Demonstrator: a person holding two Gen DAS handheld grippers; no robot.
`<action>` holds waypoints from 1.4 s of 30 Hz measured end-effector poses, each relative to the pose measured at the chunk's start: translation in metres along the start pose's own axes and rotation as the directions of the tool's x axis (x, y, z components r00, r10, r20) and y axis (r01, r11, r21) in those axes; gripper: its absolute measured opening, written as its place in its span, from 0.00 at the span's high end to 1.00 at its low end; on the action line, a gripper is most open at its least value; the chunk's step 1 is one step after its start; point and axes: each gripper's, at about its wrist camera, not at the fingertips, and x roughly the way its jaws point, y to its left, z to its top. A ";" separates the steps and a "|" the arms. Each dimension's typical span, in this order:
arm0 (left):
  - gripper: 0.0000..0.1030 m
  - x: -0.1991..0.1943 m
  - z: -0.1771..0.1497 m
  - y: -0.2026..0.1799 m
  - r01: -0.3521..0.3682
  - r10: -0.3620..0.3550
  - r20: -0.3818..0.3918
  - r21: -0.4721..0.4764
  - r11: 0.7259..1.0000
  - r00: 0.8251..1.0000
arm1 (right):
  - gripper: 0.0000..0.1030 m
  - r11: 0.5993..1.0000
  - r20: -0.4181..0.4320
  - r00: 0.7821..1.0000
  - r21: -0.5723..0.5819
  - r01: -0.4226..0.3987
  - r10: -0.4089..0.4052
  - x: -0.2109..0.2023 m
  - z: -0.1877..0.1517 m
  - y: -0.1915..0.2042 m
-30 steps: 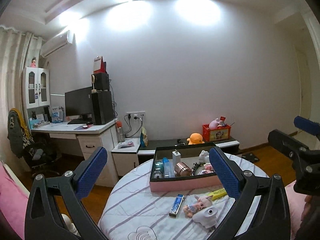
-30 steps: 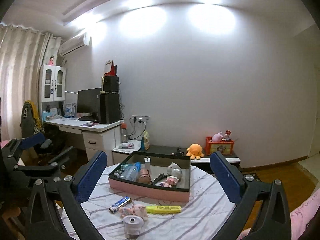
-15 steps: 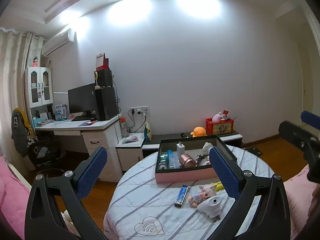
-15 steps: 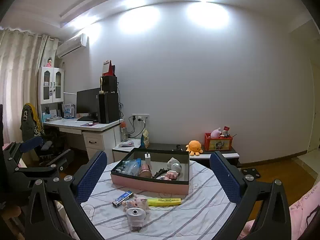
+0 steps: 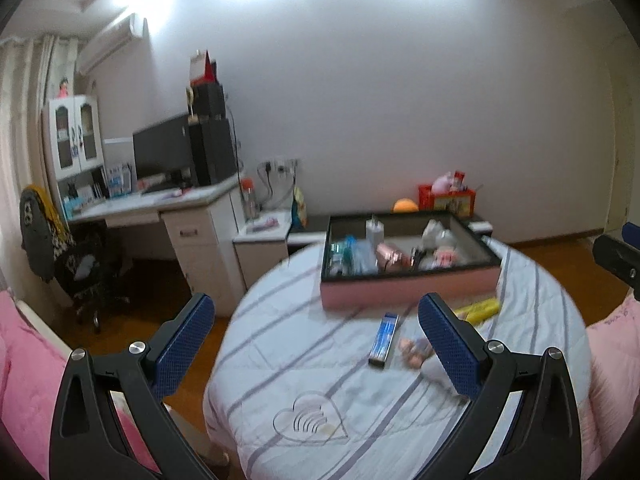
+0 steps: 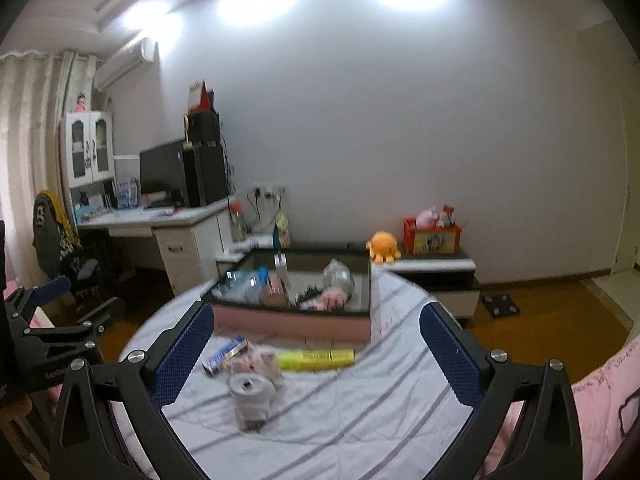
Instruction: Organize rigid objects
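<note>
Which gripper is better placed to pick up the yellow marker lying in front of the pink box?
Probably the right gripper: the yellow marker lies between its open fingers. For the left gripper, it sits off to the right behind one finger.

No text can be read with certainty. Faint lettering is seen on the black frame of the left gripper (image 6: 56, 312) at the left edge of the right wrist view, but it is too blurred to be made out. Printing is carried on the yellow tube (image 6: 316, 359) and the blue box (image 5: 384, 340) on the round table (image 5: 320, 400), smeared beyond reading.
</note>
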 end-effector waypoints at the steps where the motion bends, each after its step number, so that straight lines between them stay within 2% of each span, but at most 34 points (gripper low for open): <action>1: 0.00 0.007 -0.005 0.001 -0.002 0.002 -0.025 -0.002 1.000 1.000 | 0.00 1.000 -0.024 1.000 -0.001 0.000 0.000 0.007 -0.005 0.000; 4: 0.00 0.020 -0.016 0.005 -0.001 0.001 -0.070 -0.003 1.000 0.998 | 0.00 1.000 -0.104 0.994 0.000 -0.020 0.020 0.030 -0.023 0.004; 7: 0.00 0.030 -0.024 0.013 -0.010 0.009 -0.104 -0.012 1.000 0.995 | 0.00 0.998 -0.194 0.979 0.002 -0.061 0.060 0.057 -0.043 0.015; 10: 0.00 0.038 -0.028 0.018 -0.021 0.020 -0.126 -0.012 1.000 0.992 | 0.00 0.993 -0.279 0.954 0.014 -0.114 0.114 0.084 -0.062 0.029; 16: 0.00 0.053 -0.037 0.031 -0.034 0.031 -0.173 -0.011 0.999 0.984 | 0.01 0.991 -0.401 0.907 0.023 -0.134 0.132 0.132 -0.082 0.044; 19: 0.00 0.061 -0.041 0.033 -0.031 0.028 -0.190 -0.013 0.999 0.981 | 0.10 0.987 -0.441 0.883 0.051 -0.155 0.162 0.146 -0.085 0.044; 20: 0.00 0.064 -0.041 0.032 -0.028 0.025 -0.196 -0.012 1.000 0.980 | 0.18 0.985 -0.446 0.879 0.055 -0.162 0.169 0.149 -0.086 0.045; 21: 0.00 0.067 -0.042 0.031 -0.024 0.022 -0.203 -0.009 1.000 0.979 | 0.37 0.985 -0.452 0.875 0.056 -0.166 0.173 0.151 -0.087 0.044; 22: 0.00 0.069 -0.043 0.030 -0.021 0.019 -0.210 -0.004 1.000 0.978 | 0.43 0.981 -0.459 0.868 0.064 -0.183 0.192 0.153 -0.088 0.044; 23: 0.00 0.072 -0.043 0.027 -0.016 0.016 -0.216 0.003 1.000 0.976 | 0.45 0.978 -0.465 0.861 0.067 -0.198 0.206 0.153 -0.089 0.045; 28: 0.00 0.085 -0.046 0.013 0.022 -0.017 -0.242 0.015 1.000 0.970 | 0.45 0.977 -0.460 0.864 0.039 -0.211 0.205 0.137 -0.087 0.041; 32: 0.00 0.098 -0.049 -0.004 0.062 -0.054 -0.269 0.023 0.998 0.962 | 0.46 0.977 -0.429 0.880 0.040 -0.207 0.204 0.115 -0.078 0.027; 37: 0.00 0.124 -0.052 -0.023 0.112 -0.099 -0.322 0.023 0.993 0.942 | 0.47 0.990 -0.397 0.907 0.033 -0.136 0.138 0.102 -0.070 -0.002; 42: 0.00 0.150 -0.054 -0.040 0.117 -0.085 -0.366 0.066 0.991 0.927 | 0.48 0.996 -0.414 0.906 0.050 -0.072 0.086 0.114 -0.077 -0.026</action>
